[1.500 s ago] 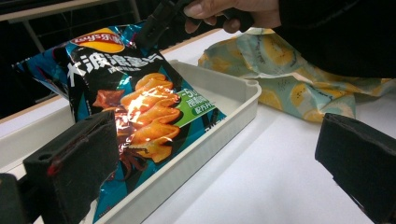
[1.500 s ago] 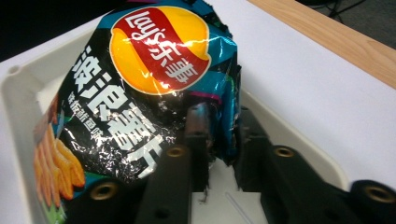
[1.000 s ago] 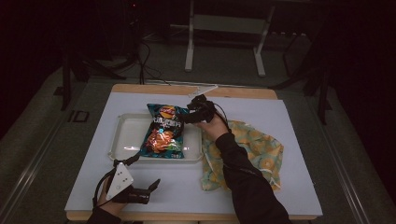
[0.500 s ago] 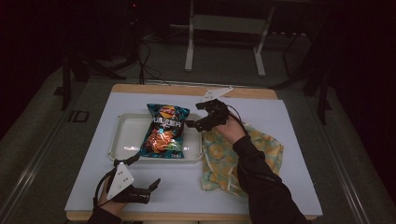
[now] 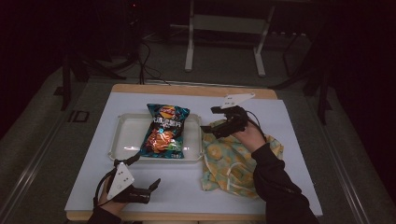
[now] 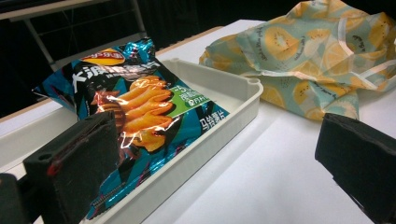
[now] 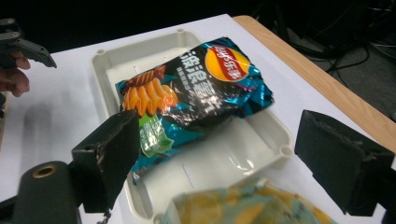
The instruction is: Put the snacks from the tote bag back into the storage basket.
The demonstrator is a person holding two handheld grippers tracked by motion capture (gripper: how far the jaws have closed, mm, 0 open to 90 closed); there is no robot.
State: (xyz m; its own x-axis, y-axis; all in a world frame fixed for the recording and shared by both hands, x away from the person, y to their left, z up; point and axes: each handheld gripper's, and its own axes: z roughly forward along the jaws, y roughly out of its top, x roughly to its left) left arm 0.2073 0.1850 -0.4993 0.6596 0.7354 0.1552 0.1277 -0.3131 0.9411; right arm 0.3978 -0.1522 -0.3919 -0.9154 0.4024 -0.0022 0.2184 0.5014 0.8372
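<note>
One white plastic tray point(image 5: 122, 140) is sitting on the worktop point(image 5: 299, 154); taking it as the landmark, everything else is lying around it. One crisp bag point(image 5: 164, 131), glossy crinkled foil in blue with orange print, is lying inside the tray toward its right end, its top edge reaching over the far rim. One cloth bag point(image 5: 233, 163), soft and rumpled, teal with yellow fruit-slice print and pale trim, is lying just right of the tray, touching or nearly touching its right rim.

You are holding your right gripper point(image 5: 218, 126) over the near-tray edge of the cloth bag, pointing at the tray's right wall; its jaws have just been opening and are standing spread wide, nothing between them. In the right gripper view the tray's corner and the cloth are sitting between the jaws and the crisp bag.

You are resting your left gripper point(image 5: 154, 184) on the worktop in front of the tray's near rim, jaws spread and pinching nothing. The tray's raised rounded rim is standing between these jaws and the crisp bag.

Count: two grippers, one tray, one crisp bag, one cloth bag.
</note>
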